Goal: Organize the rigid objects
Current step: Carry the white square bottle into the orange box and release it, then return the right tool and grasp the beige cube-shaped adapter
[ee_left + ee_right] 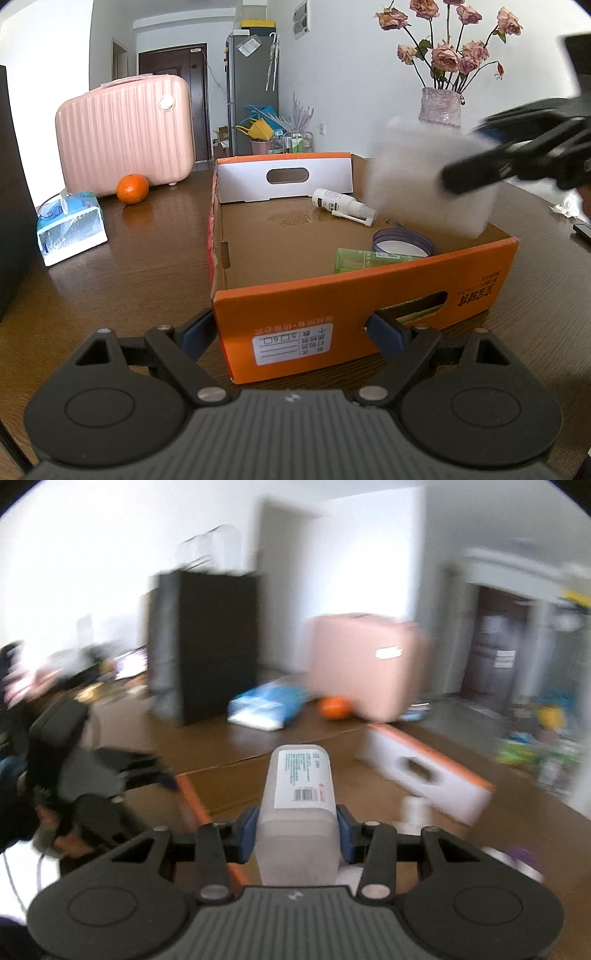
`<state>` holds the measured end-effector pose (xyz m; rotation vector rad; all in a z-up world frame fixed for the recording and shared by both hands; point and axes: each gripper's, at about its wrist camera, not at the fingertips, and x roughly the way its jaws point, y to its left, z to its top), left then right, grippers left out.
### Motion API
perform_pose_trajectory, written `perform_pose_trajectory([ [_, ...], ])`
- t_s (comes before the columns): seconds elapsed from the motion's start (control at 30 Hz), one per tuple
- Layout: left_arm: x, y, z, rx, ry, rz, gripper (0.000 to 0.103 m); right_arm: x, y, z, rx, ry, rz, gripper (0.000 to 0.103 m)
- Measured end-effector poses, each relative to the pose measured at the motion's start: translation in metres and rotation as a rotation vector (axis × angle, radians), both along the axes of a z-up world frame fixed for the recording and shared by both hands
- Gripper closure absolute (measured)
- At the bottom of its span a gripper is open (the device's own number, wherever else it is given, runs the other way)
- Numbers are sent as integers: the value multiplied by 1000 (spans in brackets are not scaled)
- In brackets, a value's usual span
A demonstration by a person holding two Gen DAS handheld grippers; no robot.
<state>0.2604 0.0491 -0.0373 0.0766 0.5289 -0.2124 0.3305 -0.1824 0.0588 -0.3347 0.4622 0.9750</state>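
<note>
An orange cardboard box sits on the brown table, open on top. Inside lie a white spray bottle, a purple ring and a green box. My left gripper is open, its fingers spread on either side of the box's near wall. My right gripper is shut on a translucent white plastic bottle with a barcode label. In the left wrist view that bottle hangs blurred over the box's right side, held by the right gripper.
A pink suitcase, an orange and a tissue pack stand on the table left of the box. A vase of dried roses stands behind it. A crumpled tissue lies at right.
</note>
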Motion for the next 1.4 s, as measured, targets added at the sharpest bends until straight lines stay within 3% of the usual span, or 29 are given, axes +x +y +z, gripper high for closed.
perform_pose_trajectory([
  [0.1,0,0,0,0,0,0,14,22,24,-11,-50,70,106,60],
  [0.23,0,1,0,-1,0,0,14,38,40,-22,-84,115,151,60],
  [0.53,0,1,0,0,0,0,14,33,35,-21,-39,111,105,53],
  [0.9,0,1,0,0,0,0,14,-11,-56,-17,-2,36,-161,38],
  [1.03,0,1,0,-2,1,0,14,-37,-93,-24,75,-1,-328,24],
  [1.2,1,2,0,3,0,1,14,-69,-132,-39,217,-29,-532,19],
  [1.4,1,2,0,4,0,0,14,-78,-154,-57,251,6,-630,16],
])
